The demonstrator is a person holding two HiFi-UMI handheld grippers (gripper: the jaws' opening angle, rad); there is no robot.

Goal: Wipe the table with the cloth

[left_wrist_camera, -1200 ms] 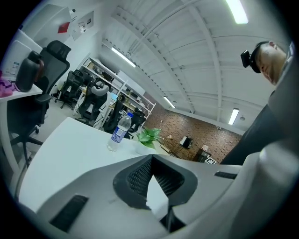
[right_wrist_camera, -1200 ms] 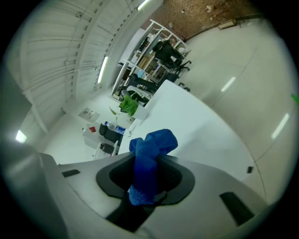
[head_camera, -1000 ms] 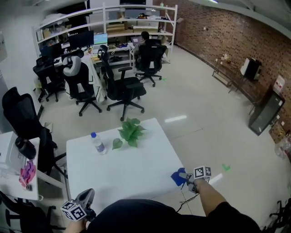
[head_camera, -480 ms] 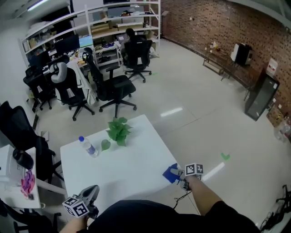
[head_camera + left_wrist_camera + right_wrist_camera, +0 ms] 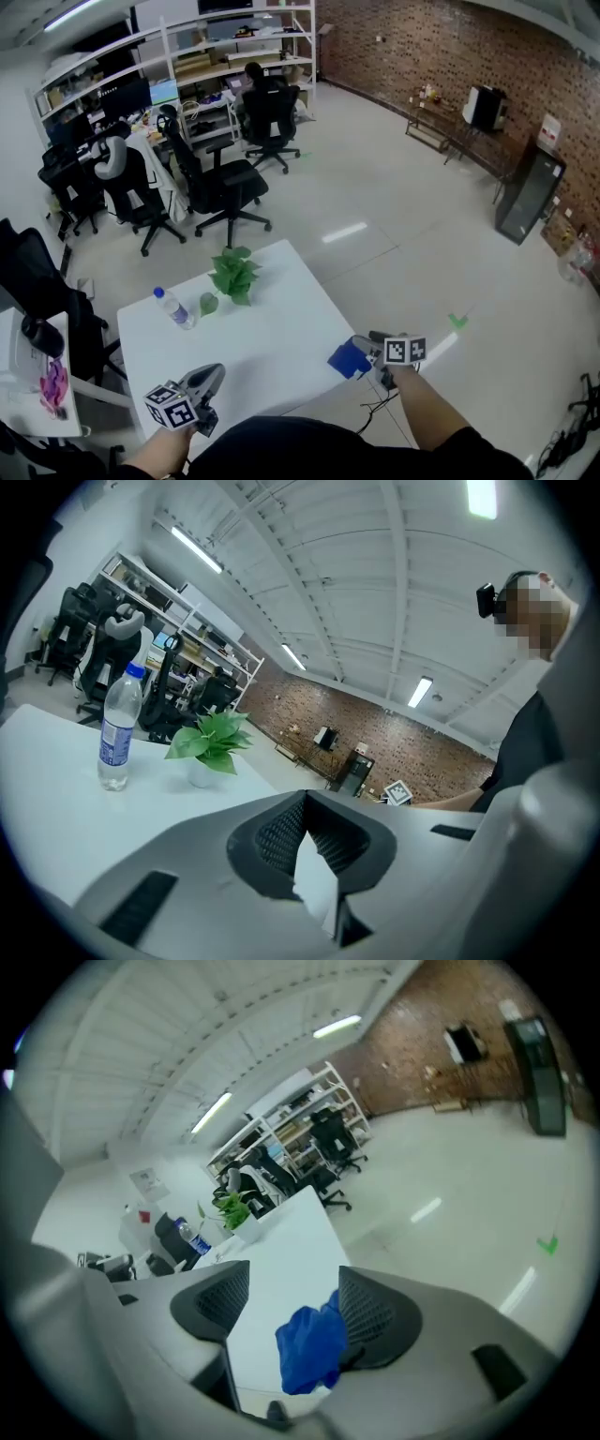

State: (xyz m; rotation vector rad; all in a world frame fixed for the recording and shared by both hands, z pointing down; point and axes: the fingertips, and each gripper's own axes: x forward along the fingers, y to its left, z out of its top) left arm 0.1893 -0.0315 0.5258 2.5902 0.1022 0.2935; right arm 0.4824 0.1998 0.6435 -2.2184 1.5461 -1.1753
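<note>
A crumpled blue cloth (image 5: 347, 359) lies at the near right corner of the white table (image 5: 262, 328). My right gripper (image 5: 367, 345) is at that corner. In the right gripper view its jaws have just been opening and stand wide apart (image 5: 291, 1283). The cloth (image 5: 309, 1346) is between them, resting against the right pad (image 5: 375, 1316), and the left pad is clear of it. My left gripper (image 5: 214, 372) hovers over the table's near left edge. Its pads meet at the tips (image 5: 305, 803) with nothing between them.
A water bottle (image 5: 173, 307) and a small potted plant (image 5: 232, 275) stand at the table's far side. A side table with clutter (image 5: 23, 347) and a black chair (image 5: 37, 272) are to the left. Office chairs (image 5: 220, 187) and desks fill the back; bare floor lies to the right.
My left gripper has moved forward and to the right over the table's near edge. The right gripper stays at the cloth by the corner, a little higher. The head view has shifted.
</note>
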